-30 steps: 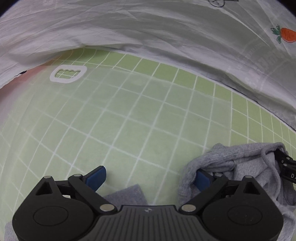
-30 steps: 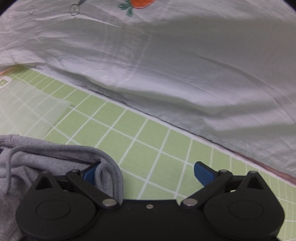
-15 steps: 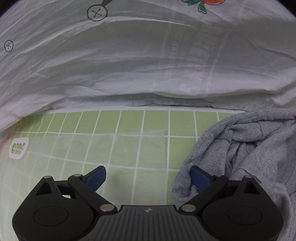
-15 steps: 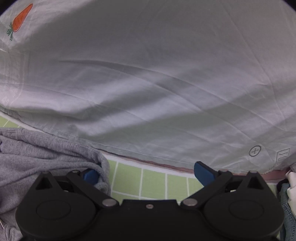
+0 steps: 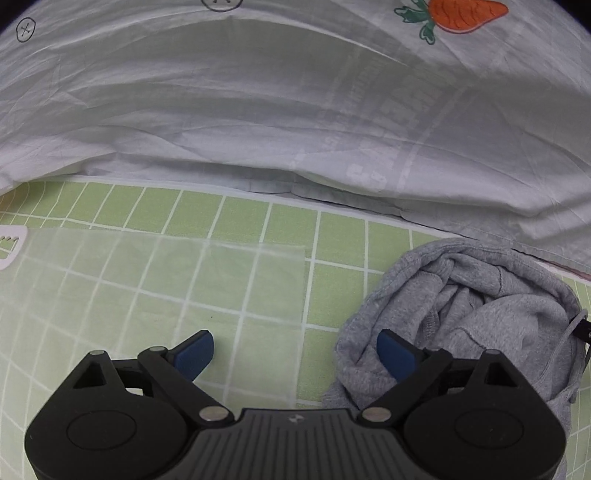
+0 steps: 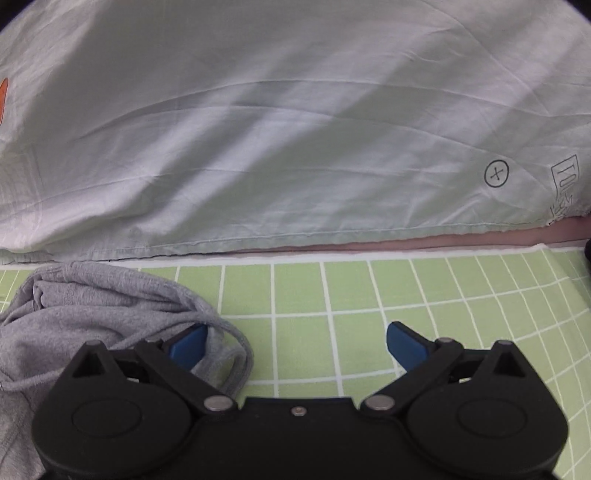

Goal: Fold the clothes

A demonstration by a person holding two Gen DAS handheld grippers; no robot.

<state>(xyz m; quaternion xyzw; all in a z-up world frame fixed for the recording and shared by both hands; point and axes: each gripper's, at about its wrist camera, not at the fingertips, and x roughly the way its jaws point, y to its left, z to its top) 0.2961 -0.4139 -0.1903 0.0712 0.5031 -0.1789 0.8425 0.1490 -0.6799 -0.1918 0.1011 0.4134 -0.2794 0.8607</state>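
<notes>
A crumpled grey hooded sweatshirt point(image 5: 491, 314) lies on a green grid mat point(image 5: 184, 295). In the left wrist view it is at the lower right, and my left gripper point(image 5: 295, 350) is open with its right fingertip point(image 5: 395, 350) against the cloth's edge. In the right wrist view the sweatshirt point(image 6: 92, 310) is at the lower left. My right gripper point(image 6: 297, 343) is open, its left fingertip point(image 6: 188, 345) touching the cloth and a drawstring. Neither gripper holds anything.
A white sheet with a carrot print point(image 5: 465, 14) and circled crosses point(image 6: 496, 173) is bunched along the mat's far edge. A clear plastic sheet point(image 5: 166, 280) lies on the mat at the left. A pink strip point(image 6: 517, 240) borders the mat.
Both views have swung round and levelled. The sweatshirt has bunched into a heap between the two grippers. Both grippers have stayed open.
</notes>
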